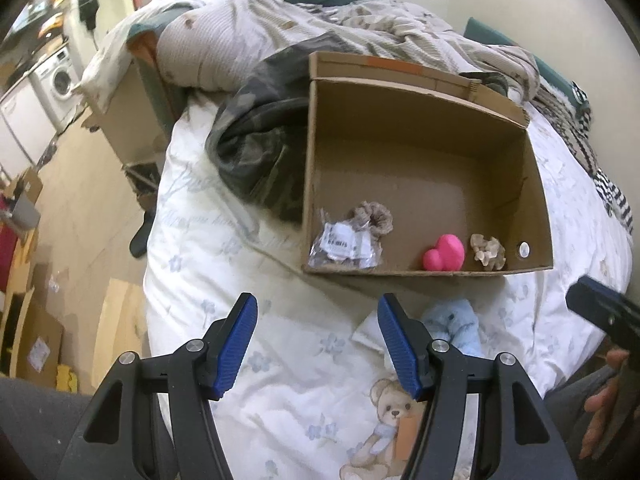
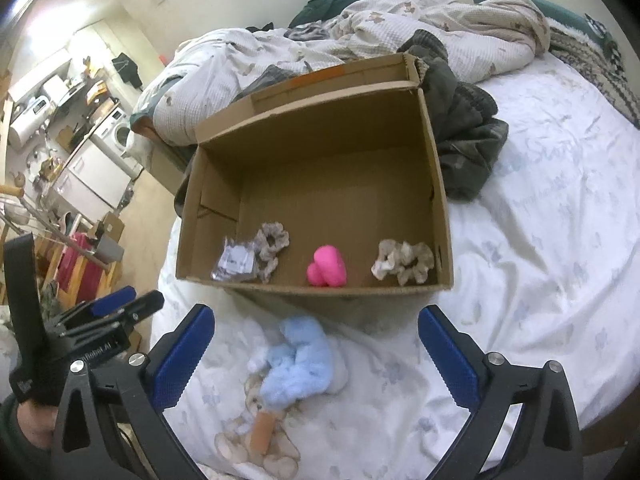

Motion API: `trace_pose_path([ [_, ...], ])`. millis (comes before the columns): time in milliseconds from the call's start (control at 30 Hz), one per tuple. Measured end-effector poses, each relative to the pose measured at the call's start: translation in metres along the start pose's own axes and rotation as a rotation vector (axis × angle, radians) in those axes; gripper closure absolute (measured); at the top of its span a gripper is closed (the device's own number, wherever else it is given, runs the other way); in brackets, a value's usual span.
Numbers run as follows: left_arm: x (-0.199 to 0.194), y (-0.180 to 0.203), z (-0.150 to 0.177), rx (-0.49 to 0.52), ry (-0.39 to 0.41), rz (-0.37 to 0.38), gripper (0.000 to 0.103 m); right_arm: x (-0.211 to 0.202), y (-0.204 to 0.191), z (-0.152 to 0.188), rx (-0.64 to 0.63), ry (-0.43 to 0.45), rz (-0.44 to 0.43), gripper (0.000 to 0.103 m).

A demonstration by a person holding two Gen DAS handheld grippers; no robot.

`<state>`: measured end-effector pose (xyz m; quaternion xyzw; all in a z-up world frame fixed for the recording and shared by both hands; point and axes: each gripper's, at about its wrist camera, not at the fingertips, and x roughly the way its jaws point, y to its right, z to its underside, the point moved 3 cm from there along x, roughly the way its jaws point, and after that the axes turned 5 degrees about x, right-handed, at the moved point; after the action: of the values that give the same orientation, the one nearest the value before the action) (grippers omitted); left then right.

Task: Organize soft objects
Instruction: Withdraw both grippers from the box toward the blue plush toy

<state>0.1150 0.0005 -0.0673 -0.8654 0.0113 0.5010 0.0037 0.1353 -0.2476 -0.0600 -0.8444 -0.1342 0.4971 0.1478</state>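
Observation:
An open cardboard box (image 1: 420,271) (image 2: 312,289) stands on the bed. Along its near wall lie a plastic packet (image 1: 344,244) (image 2: 236,264), a beige scrunchie (image 1: 374,218) (image 2: 272,246), a pink heart-shaped plush (image 1: 446,252) (image 2: 328,266) and a cream scrunchie (image 1: 488,252) (image 2: 404,266). A light-blue fluffy item (image 1: 456,328) (image 2: 296,364) rests on the sheet in front of the box. My right gripper (image 2: 316,314) is open wide above it, pads apart from it. To the left of it, my left gripper (image 1: 318,304) is open with nothing between its fingers.
A dark camouflage garment (image 1: 256,152) (image 2: 468,140) lies bunched against the box's far side. A crumpled duvet (image 1: 360,20) fills the head of the bed. The bed's left edge drops to a floor with cardboard pieces (image 1: 36,344). A hand (image 1: 604,400) holds the right gripper.

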Motion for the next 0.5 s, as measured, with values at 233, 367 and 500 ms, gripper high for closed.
trace_pose_path([
  [233, 0.004, -0.010, 0.017, -0.045, -0.047, -0.018, 0.044, 0.013, 0.007, 0.028, 0.001, -0.077, 0.013, 0.000],
  [367, 0.013, -0.013, 0.027, -0.047, -0.100, -0.044, 0.044, 0.026, 0.012, 0.038, 0.017, -0.168, 0.017, 0.000],
  [500, 0.019, -0.015, 0.033, -0.060, -0.138, -0.057, 0.044, 0.036, 0.024, 0.041, 0.093, -0.234, -0.017, 0.000],
])
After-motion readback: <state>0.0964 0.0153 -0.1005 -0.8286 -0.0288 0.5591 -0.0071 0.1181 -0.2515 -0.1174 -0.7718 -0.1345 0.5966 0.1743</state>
